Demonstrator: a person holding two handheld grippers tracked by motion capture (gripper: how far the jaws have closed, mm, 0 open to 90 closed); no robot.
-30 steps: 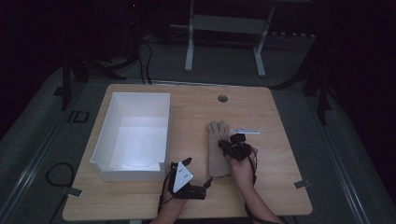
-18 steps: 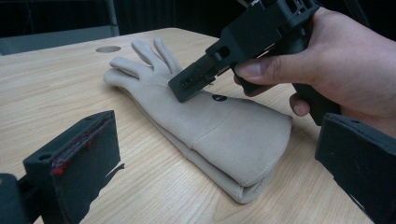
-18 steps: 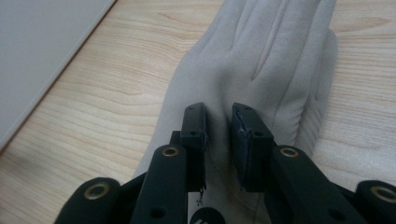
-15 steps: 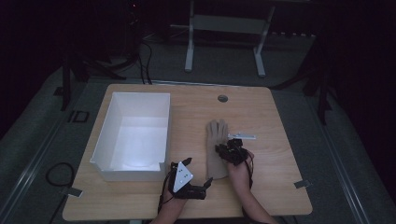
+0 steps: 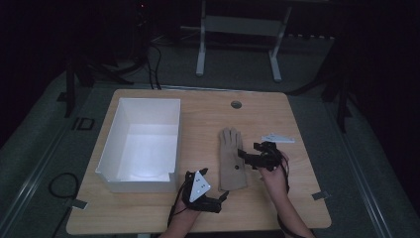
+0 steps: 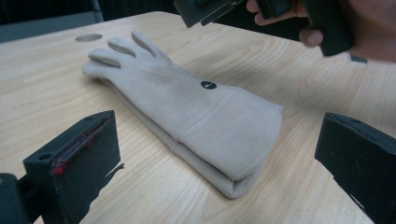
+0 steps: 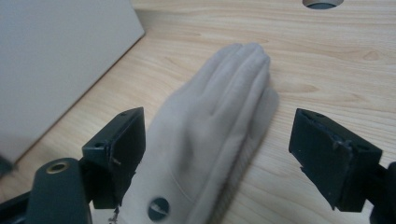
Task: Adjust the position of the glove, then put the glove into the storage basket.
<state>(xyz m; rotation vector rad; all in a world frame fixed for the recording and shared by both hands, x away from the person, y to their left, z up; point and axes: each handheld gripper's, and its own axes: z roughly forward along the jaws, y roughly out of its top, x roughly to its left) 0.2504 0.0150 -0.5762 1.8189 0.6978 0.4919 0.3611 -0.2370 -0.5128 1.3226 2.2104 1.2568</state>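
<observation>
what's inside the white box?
In the high view the white box shows bare white walls and a lit white floor, with nothing lying on the part in sight. The strip of floor right behind its near wall is hidden, so something flat there cannot be ruled out.

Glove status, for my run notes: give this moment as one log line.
glove: flat on table, beside white box | right gripper: jaws just opened, over glove, not gripping | left gripper: open, facing cuff

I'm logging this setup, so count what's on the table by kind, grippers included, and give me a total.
Beige glove: 1
White box: 1
Small white flat piece: 1
Handheld grippers: 2, left gripper and right gripper, both with jaws open
Total: 5
</observation>
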